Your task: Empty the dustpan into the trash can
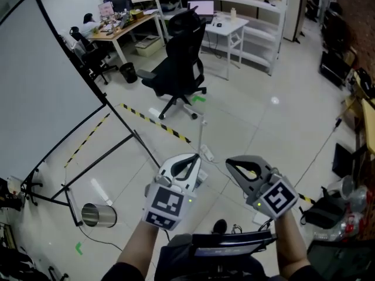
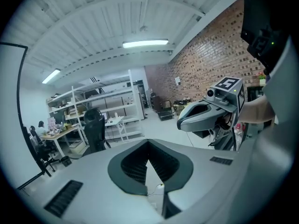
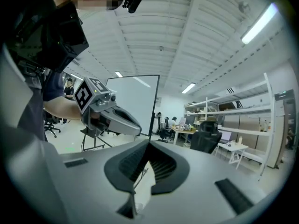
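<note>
The left gripper (image 1: 195, 157) and right gripper (image 1: 229, 162) are both closed and empty, side by side below the black office chair (image 1: 179, 63). The silver trash can (image 1: 98, 214) sits on the floor well below-left of that chair.

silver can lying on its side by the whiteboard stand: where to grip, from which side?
Pinch the rim of the silver can at its left end, which looks like the open mouth: one jaw inside, one outside. Its round wall would likely slip. Come down from above, since the whiteboard stand's leg lies close beside that end. The left gripper is shut, so open it first.
</note>
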{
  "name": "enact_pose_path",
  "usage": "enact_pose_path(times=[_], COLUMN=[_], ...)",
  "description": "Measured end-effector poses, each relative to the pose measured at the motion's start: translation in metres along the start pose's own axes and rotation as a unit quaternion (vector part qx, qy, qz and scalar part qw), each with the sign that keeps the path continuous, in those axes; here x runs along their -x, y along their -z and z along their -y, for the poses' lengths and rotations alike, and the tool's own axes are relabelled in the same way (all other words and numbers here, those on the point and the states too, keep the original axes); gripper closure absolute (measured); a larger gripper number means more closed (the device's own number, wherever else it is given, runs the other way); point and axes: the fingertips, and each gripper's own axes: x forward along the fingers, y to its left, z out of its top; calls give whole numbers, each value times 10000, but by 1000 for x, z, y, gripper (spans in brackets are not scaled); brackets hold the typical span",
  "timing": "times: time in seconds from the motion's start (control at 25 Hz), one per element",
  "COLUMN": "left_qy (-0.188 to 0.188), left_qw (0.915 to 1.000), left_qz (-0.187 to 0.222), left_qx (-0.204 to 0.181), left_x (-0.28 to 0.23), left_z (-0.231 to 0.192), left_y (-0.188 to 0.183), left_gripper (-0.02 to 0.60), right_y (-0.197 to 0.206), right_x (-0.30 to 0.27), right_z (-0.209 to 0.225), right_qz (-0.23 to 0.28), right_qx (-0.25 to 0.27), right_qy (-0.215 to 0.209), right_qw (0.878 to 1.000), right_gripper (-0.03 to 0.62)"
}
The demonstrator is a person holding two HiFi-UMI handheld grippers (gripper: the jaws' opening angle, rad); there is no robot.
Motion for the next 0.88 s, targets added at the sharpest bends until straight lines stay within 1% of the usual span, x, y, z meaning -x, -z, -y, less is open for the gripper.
enact_pose_path(times=[0.12, 0.24, 0.44, 0.56, 0.68, 0.8, 0.88], left_qy=[-162, -264, -453, -513, -490, -377, -297], left_qw=[9998, 9993, 9981, 9976, 9974, 9975, 9982], left_qz=[-101, -194, -217, -129, -61, 47, 48], left_qx=[39, 162, 351, 443, 518, 600, 513], left_x=[-13, -21, -29, -36, -42, -54, -63], left_z=[-4, -13, -42, -65, -89, -107, -119], left_y=[5, 11, 24, 27, 32, 34, 37], left_gripper=[580, 580, 580, 580, 580, 580, 580], right_y=[9, 14, 23, 25, 23, 23, 24], right_x=[-7, -20, -51, -71, -89, -105, -113], right_z=[12, 22, 36, 44, 51, 64, 72], right_qz=[15, 32, -30, -141, -249, -362, -412], right_qx=[-94, -155, -216, -188, -148, -157, -181], right_qy=[-201, -376, -517, -552, -529, -378, -267], right_qw=[9998, 9992, 9984, 9982, 9982, 9985, 9986], right_gripper=[580, 580, 580, 580, 580, 580, 580])
